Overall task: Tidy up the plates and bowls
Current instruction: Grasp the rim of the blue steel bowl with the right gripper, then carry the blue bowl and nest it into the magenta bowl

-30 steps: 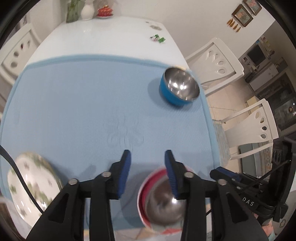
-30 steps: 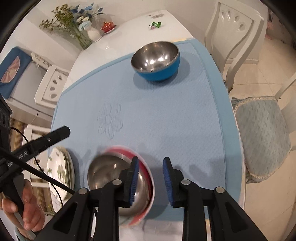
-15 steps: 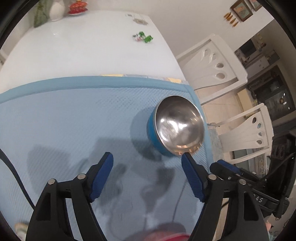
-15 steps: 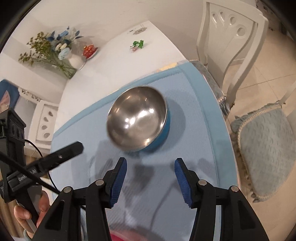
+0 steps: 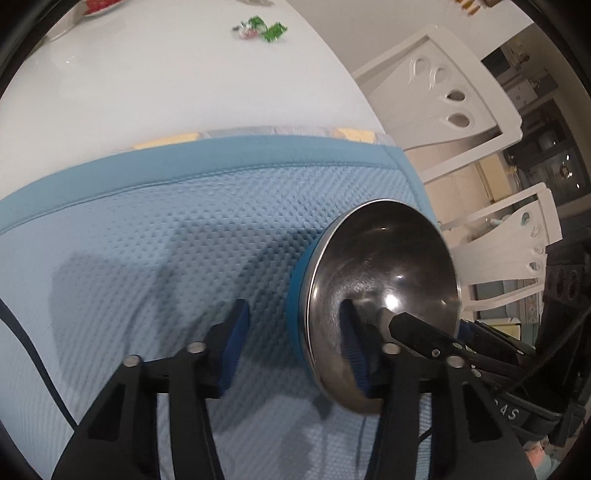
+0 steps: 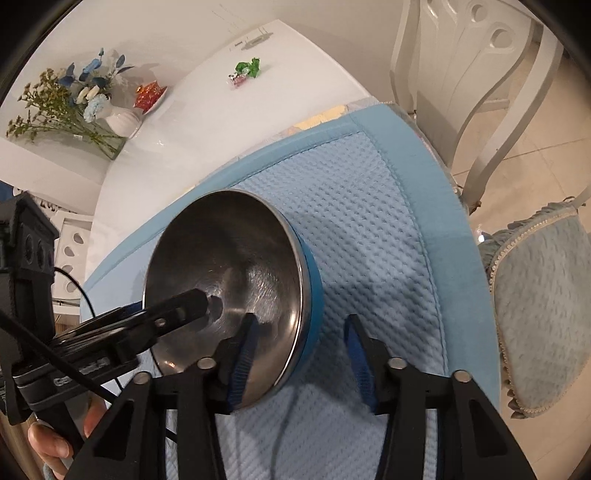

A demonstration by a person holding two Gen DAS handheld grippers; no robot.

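Note:
A steel bowl with a blue outside (image 5: 384, 280) sits on the light blue mat (image 5: 166, 258) near its far right corner; it also shows in the right wrist view (image 6: 229, 273). My left gripper (image 5: 291, 347) is open and straddles the bowl's left rim, one finger inside and one outside on the mat. My right gripper (image 6: 301, 354) is open and straddles the bowl's right rim the same way. Neither has closed on the rim. The red bowl and the plates are out of view.
The white table (image 5: 166, 74) runs beyond the mat, with green candies (image 5: 258, 29) on it. A vase of flowers (image 6: 85, 103) and a red dish (image 6: 149, 96) stand at its far end. White chairs (image 5: 443, 99) and a cushioned seat (image 6: 535, 295) stand to the right.
Both grippers have moved forward from the red bowl to the blue bowl and now each straddles its rim. The red bowl and the plates have dropped out of view.

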